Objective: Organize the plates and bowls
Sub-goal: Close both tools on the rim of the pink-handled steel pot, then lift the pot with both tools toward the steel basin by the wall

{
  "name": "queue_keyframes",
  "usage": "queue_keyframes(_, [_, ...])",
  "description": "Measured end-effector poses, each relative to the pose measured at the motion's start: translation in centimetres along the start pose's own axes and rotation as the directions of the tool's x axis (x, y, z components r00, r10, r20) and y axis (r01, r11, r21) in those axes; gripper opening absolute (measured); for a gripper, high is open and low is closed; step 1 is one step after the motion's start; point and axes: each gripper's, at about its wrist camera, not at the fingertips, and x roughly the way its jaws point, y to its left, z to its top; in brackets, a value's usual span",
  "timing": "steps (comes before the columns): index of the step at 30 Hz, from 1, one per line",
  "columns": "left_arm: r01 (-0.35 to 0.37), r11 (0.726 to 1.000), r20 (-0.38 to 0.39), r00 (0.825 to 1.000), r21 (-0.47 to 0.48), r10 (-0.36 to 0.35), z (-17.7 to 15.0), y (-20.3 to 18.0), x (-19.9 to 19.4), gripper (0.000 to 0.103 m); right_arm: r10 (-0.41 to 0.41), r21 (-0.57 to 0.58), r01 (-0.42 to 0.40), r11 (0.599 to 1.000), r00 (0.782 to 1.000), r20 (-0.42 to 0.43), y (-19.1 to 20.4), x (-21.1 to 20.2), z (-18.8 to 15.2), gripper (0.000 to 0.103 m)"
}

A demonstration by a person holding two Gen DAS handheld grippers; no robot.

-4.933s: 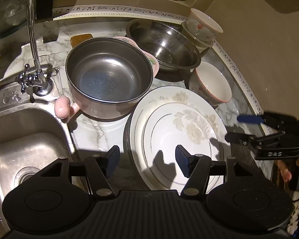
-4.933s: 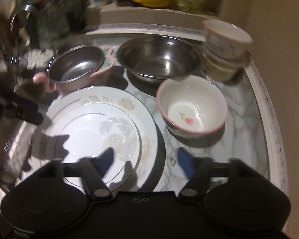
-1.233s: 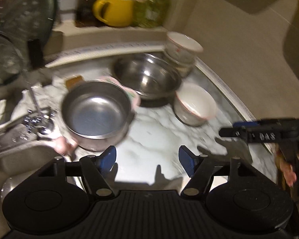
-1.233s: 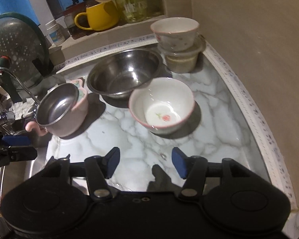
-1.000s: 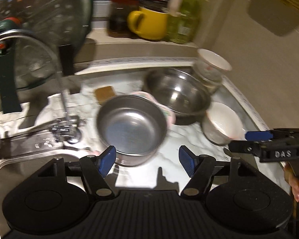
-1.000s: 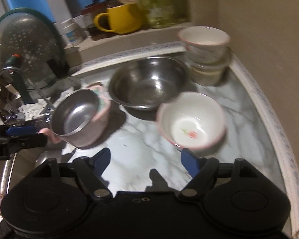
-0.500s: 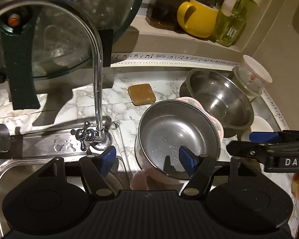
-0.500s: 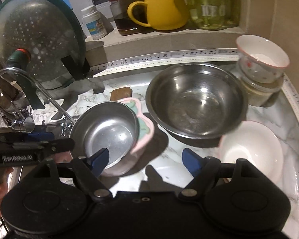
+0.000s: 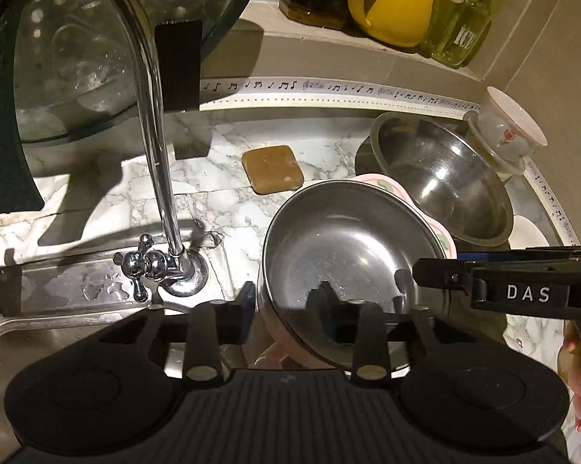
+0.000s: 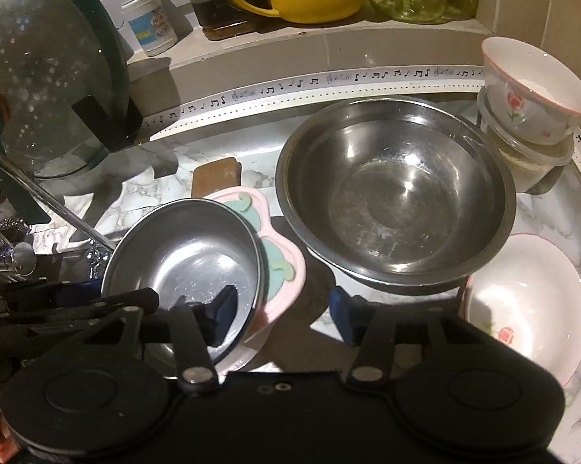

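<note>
Since 0.5 s ago: both grippers have dropped closer to the pink-cased steel bowl [image 9: 352, 266], which now fills more of each view; the 2 floral plates seen 4.9 s ago are gone from the counter
Left gripper [image 9: 286, 309]: jaws spread wide, its blue-padded fingers straddling the near rim of the pink-cased steel bowl, 1 outside the wall and 1 over the interior; whether the pads touch the rim cannot be told
Right gripper [image 10: 282, 311]: jaws apart; left finger over the steel interior, right finger over bare counter beyond the pink flange
Pink-cased steel bowl: round brushed-steel liner, glossy and water-spotted, set in a pink plastic shell with green shapes on its scalloped flange; on the marble counter [image 9: 220, 178] beside the sink [image 9: 4, 352]
Large steel bowl [image 10: 394, 193]: wide, shiny, scuffed base; just behind, nearly touching the pink flange
White ceramic bowl [image 10: 530, 305]: pink rim, rose motif inside; at the right, partly under the large bowl's rim
Small rose bowl [image 10: 534, 89]: stacked on a clear lidded container [image 10: 530, 162] in the back corner
Soap bar [image 9: 273, 168]: brown, rounded square, on the marble
Faucet [image 9: 155, 154]: chrome, curved
</note>
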Motion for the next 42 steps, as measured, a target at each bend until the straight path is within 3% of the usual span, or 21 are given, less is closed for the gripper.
queue_keyframes(6, [-0.036, 0.999, -0.003, 0.999, 0.017, 0.036, 0.1, 0.0, 0.3, 0.017, 0.006, -0.007, -0.006, 1.0, 1.0, -0.001, 0.4, 0.2, -0.1, 0.029])
queue_keyframes(15, [-0.05, 0.999, -0.008, 0.999, 0.01, 0.05, -0.9, -0.1, -0.5, 0.013, -0.008, -0.024, 0.009, 1.0, 1.0, 0.021, 0.9, -0.8, -0.8, 0.028])
queue_keyframes(24, [-0.038, 0.998, 0.006, 0.999, 0.056, 0.038, -0.5, -2.4, -3.5, 0.013, -0.027, -0.041, 0.029, 0.999, 0.998, 0.053, 1.1, -4.4, -1.1, 0.027])
queue_keyframes(33, [-0.016, 0.991, 0.055, 0.998, 0.129, 0.009, 3.9, -6.5, -5.6, 0.013, -0.058, 0.001, 0.058, 0.998, 0.989, 0.137, -1.6, -9.0, 1.4, 0.027])
queue_keyframes(42, [-0.038, 0.974, 0.059, 0.998, 0.223, 0.026, 9.2, -11.5, -3.1, 0.013, -0.129, 0.086, 0.116, 0.989, 0.979, 0.158, -5.8, -8.8, 4.3, 0.027])
